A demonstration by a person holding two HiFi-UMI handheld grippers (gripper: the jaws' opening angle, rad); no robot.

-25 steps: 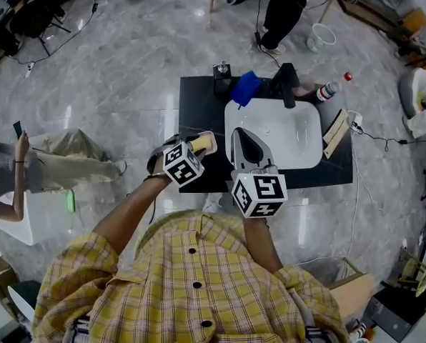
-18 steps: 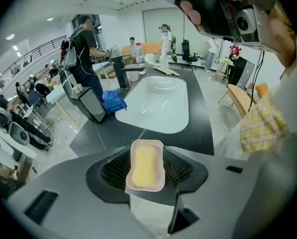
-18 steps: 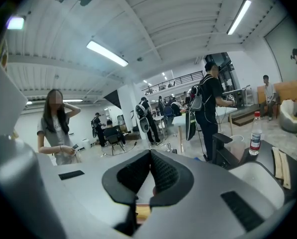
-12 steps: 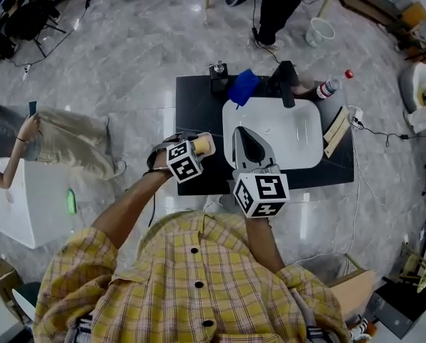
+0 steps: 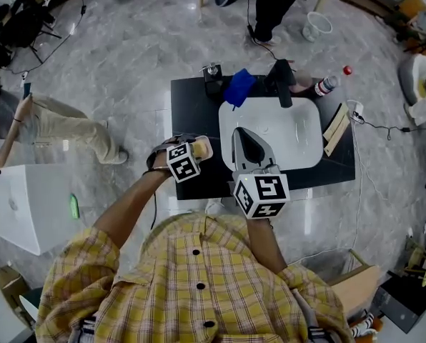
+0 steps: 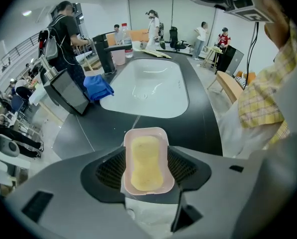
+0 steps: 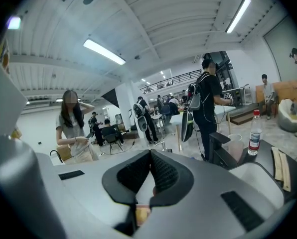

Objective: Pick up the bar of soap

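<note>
A yellow bar of soap [image 6: 145, 162] lies in a pale pink dish [image 6: 145, 134]; in the head view the dish [image 5: 203, 146] sits at the left front edge of the black table [image 5: 191, 113]. My left gripper [image 6: 146, 159] has the dish between its jaws, which are opening, with the pads close along the dish's sides. In the head view the left gripper [image 5: 197, 151] is just behind the dish. My right gripper [image 5: 244, 131] hovers over the front of the white sink [image 5: 302, 159]; seen in its own view, the right gripper [image 7: 150, 156] has its pads meeting.
On the table behind the sink are a blue cloth [image 5: 236, 88], a black faucet [image 5: 281, 81], a bottle with a red cap [image 5: 326, 86] and a small black box [image 5: 212, 77]. A wooden piece [image 5: 336, 128] lies right of the sink. People stand on the floor around.
Both grippers and the soap dish keep their places on the table. The person on the floor at the left has shifted and the view has drifted slightly.
</note>
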